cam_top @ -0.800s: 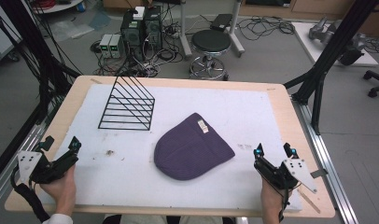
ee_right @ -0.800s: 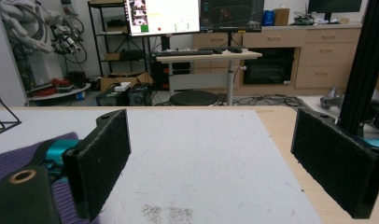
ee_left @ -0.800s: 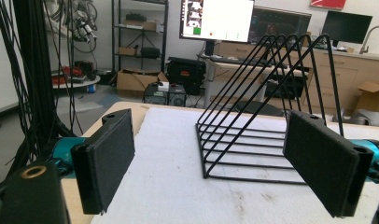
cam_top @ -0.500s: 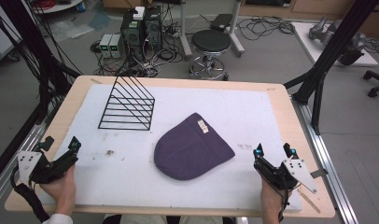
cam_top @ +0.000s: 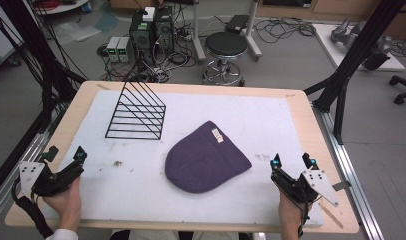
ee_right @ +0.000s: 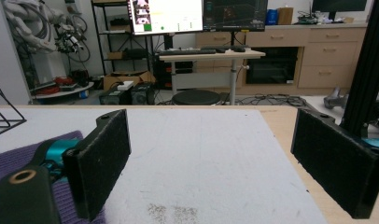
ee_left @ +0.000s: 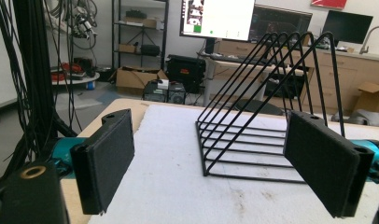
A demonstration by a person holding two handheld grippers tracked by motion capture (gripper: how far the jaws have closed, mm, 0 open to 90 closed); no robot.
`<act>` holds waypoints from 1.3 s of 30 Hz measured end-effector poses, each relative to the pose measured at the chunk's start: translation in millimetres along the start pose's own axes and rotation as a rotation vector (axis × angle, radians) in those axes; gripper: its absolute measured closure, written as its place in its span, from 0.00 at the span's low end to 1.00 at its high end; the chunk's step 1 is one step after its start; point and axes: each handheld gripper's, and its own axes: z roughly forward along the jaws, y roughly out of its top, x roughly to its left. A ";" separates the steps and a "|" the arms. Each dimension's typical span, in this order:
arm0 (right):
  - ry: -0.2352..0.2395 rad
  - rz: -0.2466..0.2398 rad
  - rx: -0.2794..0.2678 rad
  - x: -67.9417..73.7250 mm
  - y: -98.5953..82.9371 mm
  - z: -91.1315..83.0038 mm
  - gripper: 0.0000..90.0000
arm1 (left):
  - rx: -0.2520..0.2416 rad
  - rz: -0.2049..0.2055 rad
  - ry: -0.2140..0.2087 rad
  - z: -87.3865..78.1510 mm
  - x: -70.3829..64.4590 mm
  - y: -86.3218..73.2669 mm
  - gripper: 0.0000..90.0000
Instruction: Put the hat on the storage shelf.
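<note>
Near edge of the tabletop: left gripper [cam_top: 66, 159] at the near left corner, right gripper [cam_top: 292, 162] at the near right corner, both with jaws spread wide and holding nothing. Between them, mid-table, the purple beanie [cam_top: 206, 159] lies flat, crown toward the near left, cuff toward the far right; the right gripper looks slightly nearer. Farther off toward the far left corner stands the black wire rack [cam_top: 136, 112], straight ahead of the left jaws.

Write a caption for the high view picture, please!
Purple beanie lies flat mid-table beside a black wire rack, while left gripper and right gripper wait open near the front edge.
</note>
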 end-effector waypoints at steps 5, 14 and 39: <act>0.014 -0.016 0.000 3.9 1.3 0.2 0.12 | 0.001 -0.001 0.000 0.2 -0.1 -0.1 0.19; 0.081 -0.063 -0.004 23.3 7.9 1.9 0.12 | 0.004 0.002 -0.006 0.7 -1.1 -0.5 0.19; 0.275 -0.172 0.048 64.8 24.0 12.0 0.12 | 0.024 -0.006 -0.033 4.4 -1.9 -2.4 0.19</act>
